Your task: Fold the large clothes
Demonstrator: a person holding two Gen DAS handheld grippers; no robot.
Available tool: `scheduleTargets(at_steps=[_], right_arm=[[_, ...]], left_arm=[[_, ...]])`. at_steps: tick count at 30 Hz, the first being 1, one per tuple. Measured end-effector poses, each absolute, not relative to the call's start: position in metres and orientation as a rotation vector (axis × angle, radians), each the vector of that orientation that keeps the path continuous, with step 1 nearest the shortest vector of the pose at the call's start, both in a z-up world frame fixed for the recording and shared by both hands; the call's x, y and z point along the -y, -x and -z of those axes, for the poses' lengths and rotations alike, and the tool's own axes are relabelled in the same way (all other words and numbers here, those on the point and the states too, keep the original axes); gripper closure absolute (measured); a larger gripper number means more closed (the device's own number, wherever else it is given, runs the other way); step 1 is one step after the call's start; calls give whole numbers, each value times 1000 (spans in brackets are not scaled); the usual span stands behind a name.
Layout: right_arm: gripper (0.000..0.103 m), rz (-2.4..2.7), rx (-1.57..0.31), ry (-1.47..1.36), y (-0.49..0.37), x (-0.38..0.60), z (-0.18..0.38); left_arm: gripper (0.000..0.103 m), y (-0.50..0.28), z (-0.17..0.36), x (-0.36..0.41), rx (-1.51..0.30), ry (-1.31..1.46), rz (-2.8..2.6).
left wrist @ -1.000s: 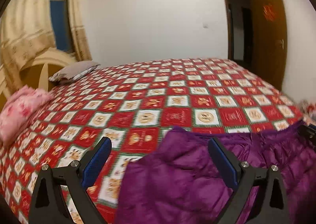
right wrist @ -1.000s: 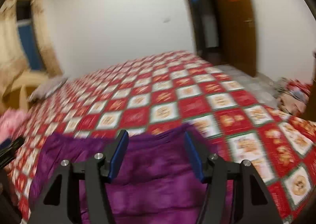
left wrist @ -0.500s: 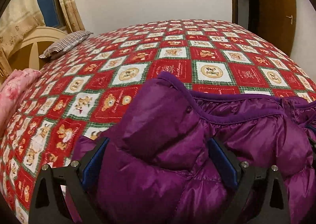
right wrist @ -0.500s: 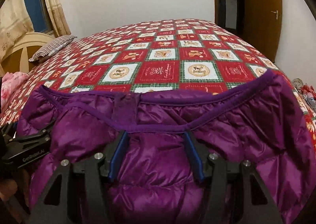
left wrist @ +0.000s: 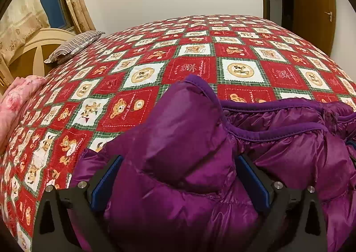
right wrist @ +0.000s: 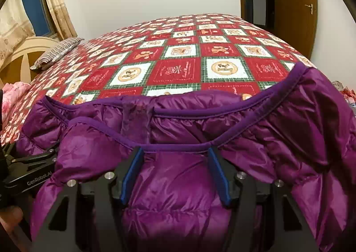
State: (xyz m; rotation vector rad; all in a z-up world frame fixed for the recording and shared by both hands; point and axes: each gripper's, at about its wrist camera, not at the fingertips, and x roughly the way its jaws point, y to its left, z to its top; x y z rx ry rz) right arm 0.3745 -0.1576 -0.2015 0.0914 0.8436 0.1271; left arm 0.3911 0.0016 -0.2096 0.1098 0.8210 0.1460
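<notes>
The left tongs (left wrist: 178,176) stand wide apart, their blue-padded fingers (left wrist: 104,183) flanking a puffy bulge of the purple down jacket (left wrist: 178,196); the pads sit against the fabric, though I cannot tell whether they truly pinch it. The right tongs (right wrist: 175,172) are about half open, and the jacket's corded hem runs across between the tips; a firm grip cannot be confirmed there either. The jacket is glossy, quilted nylon with darker matte piping, heaped in soft folds at the near edge of the bed (left wrist: 193,69). The bedspread is a fuzzy red, white and green check with teddy bear squares. A striped pillow (left wrist: 73,46) lies by the curved cream headboard (left wrist: 33,49), and a pink floral bundle (left wrist: 15,100) sits at the left.
</notes>
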Motion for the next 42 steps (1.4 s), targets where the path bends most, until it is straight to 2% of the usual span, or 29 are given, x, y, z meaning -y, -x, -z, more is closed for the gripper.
scheduleTargets(at_steps=[24,29,35,42], right_arm=[[37,-94,-868,0,-381,147,208],[37,-88,-890,39,-383,143,206],[36,-106,-833,27,-328,151,168],[33,-101,-827,88,-279,133,187]], left_arm=[[2,-392,211,-1,-827,-119,-151],[2,-391,205,-7,-885,-112,-138],[2,-320,169,-13,-799,-69,-70],[2,-287,205,-10,-800,-108,-138]])
